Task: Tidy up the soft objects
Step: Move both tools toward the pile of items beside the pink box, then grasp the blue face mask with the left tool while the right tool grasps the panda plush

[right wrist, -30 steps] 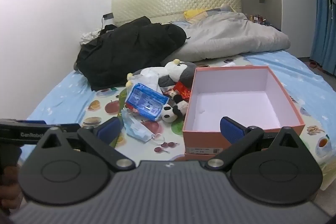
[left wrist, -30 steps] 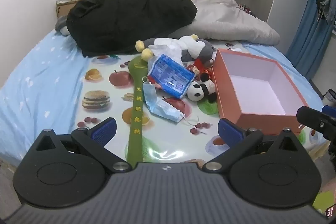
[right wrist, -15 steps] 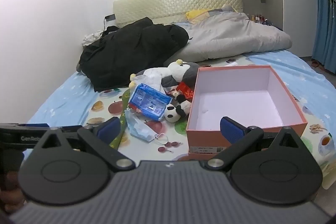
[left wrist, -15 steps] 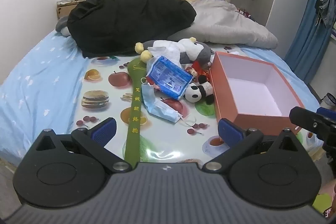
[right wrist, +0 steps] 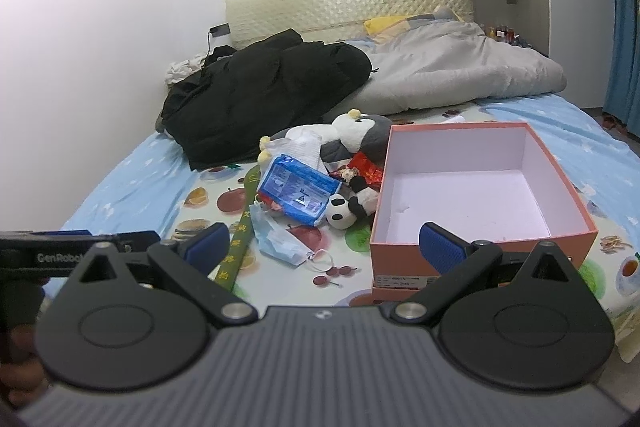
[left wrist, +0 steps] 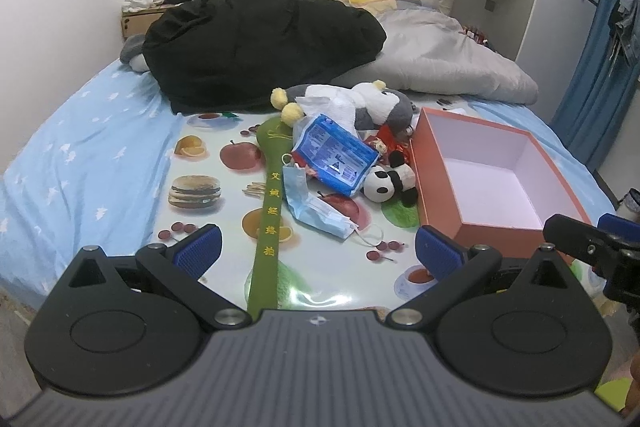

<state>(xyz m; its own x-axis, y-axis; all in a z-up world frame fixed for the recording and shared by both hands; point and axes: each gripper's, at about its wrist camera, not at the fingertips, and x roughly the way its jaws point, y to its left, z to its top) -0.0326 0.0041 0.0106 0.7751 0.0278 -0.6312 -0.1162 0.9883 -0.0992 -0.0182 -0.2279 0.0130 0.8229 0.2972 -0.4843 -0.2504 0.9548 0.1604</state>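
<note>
You are holding both grippers, left gripper [left wrist: 316, 249] and right gripper [right wrist: 324, 245], with jaws spread and empty; the soft toys [left wrist: 390, 183] are lying ahead of the jaws, left of the box [right wrist: 480, 183]. Approach low.

Only the viewpoints have shifted. From the left wrist camera, the open orange cardboard box [left wrist: 496, 179] and the pile of soft things sit a little lower and nearer than a second ago, and the right gripper [left wrist: 592, 247] (a black bar at the right edge) reaches slightly further into view.
</note>
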